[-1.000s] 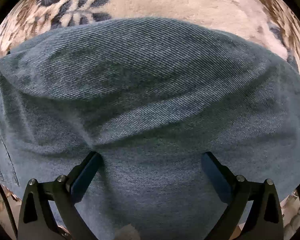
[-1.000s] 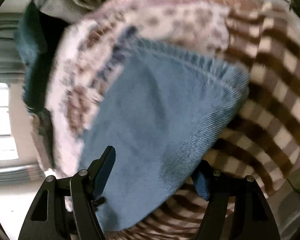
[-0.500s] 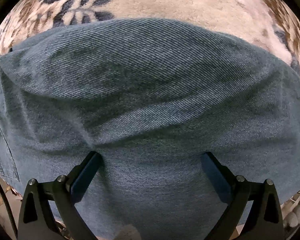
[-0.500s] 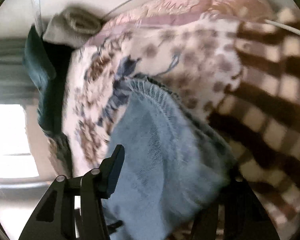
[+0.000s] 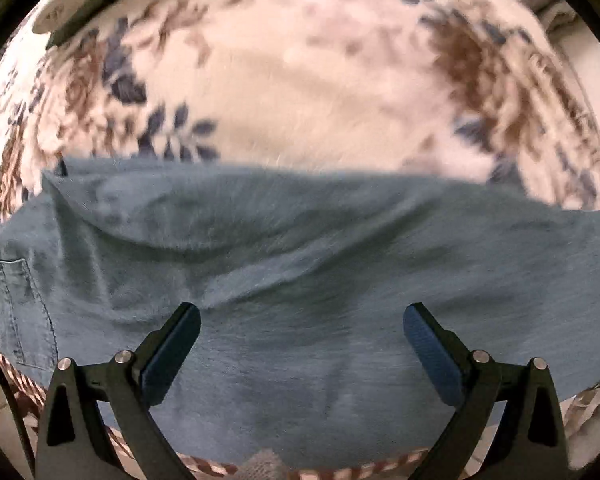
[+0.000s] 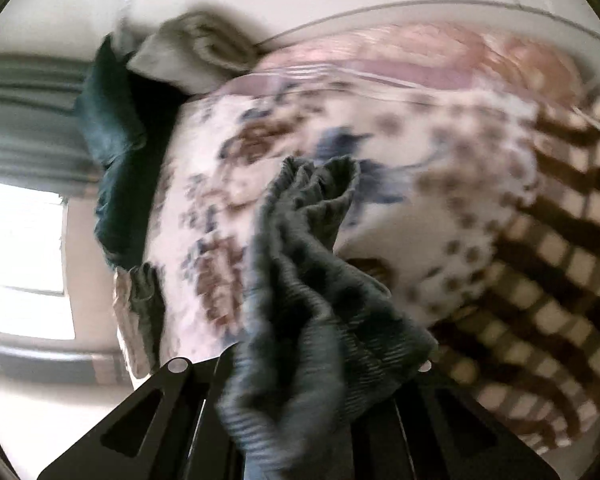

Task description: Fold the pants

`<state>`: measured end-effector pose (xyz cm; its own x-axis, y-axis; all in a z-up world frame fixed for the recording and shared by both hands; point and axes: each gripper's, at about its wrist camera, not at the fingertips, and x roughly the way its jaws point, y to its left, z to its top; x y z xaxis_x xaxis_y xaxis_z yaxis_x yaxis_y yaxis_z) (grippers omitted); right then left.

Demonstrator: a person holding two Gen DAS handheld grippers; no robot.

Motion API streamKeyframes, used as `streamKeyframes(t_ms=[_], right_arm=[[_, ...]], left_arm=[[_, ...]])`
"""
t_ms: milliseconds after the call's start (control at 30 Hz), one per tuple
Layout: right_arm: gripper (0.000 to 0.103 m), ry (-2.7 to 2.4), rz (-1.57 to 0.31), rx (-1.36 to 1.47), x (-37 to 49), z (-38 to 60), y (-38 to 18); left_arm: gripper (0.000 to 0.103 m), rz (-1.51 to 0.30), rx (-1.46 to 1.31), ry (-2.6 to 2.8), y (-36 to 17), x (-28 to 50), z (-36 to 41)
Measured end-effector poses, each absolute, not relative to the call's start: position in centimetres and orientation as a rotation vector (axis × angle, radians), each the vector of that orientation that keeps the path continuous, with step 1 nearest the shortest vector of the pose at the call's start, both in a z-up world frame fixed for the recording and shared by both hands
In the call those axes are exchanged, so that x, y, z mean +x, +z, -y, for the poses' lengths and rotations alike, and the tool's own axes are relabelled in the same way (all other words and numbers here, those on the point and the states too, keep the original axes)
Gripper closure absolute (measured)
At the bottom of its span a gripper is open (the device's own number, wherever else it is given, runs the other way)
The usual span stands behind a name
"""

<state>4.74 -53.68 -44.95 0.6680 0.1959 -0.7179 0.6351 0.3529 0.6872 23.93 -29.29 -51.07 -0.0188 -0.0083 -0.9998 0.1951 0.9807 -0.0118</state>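
Observation:
The blue denim pants [image 5: 300, 264] lie spread on a floral blanket [image 5: 300, 80], filling the lower half of the left wrist view, with a back pocket [image 5: 16, 312] at the left edge. My left gripper [image 5: 302, 334] is open above the denim, holding nothing. In the right wrist view a bunched hem of the pants [image 6: 312, 304] rises from between my right gripper's jaws [image 6: 320, 384]. That gripper is shut on the cloth, which hides its fingertips.
The floral blanket [image 6: 420, 184] covers a bed. A brown checked blanket [image 6: 560, 272] lies at the right, a pink striped cover [image 6: 440, 56] behind it. A dark green cloth [image 6: 112, 152] and a grey folded cloth [image 6: 196, 48] lie at the far left, beside a bright window [image 6: 20, 256].
My right gripper has shut on the pants hem and lifted it, bunching the cloth. My left gripper has drawn back from the denim, so more blanket shows.

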Motion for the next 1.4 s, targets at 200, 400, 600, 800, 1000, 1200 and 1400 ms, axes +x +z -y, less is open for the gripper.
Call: streamKeyframes(t_ms=[200, 400, 600, 800, 1000, 1200, 1400], right_arm=[[0.096, -0.204, -0.885, 1.126, 8.4, 47.7, -41.9], [0.096, -0.111, -0.961, 1.016, 11.2, 39.4, -40.9], [0.096, 0.01, -1.054, 0.961, 13.5, 27.8, -42.5], [0.096, 0.174, -1.249, 0.751, 15.8, 12.6, -47.0], [0.05, 0.225, -1.499, 0.645, 17.6, 7.1, -51.0], [0.021, 0.285, -1.428, 0.765, 17.5, 11.0, -45.2], [0.021, 0.031, -1.486, 0.692, 16.6, 18.1, -45.4]], left_arm=[[0.0, -1.571, 0.063, -0.15, -49.9, 25.3, 27.5], [0.0, -1.599, -0.036, -0.065, -50.6, 25.7, 19.8], [0.0, -1.611, -0.115, 0.068, -50.5, 25.1, 8.8], [0.0, -1.608, -0.141, 0.228, -50.6, 24.1, -1.9], [0.0, -1.61, -0.188, 0.311, -50.9, 24.4, -7.8], [0.0, -1.59, -0.233, 0.17, -49.5, 25.9, -6.5], [0.0, -1.634, -0.201, 0.013, -50.9, 28.8, 0.0]])
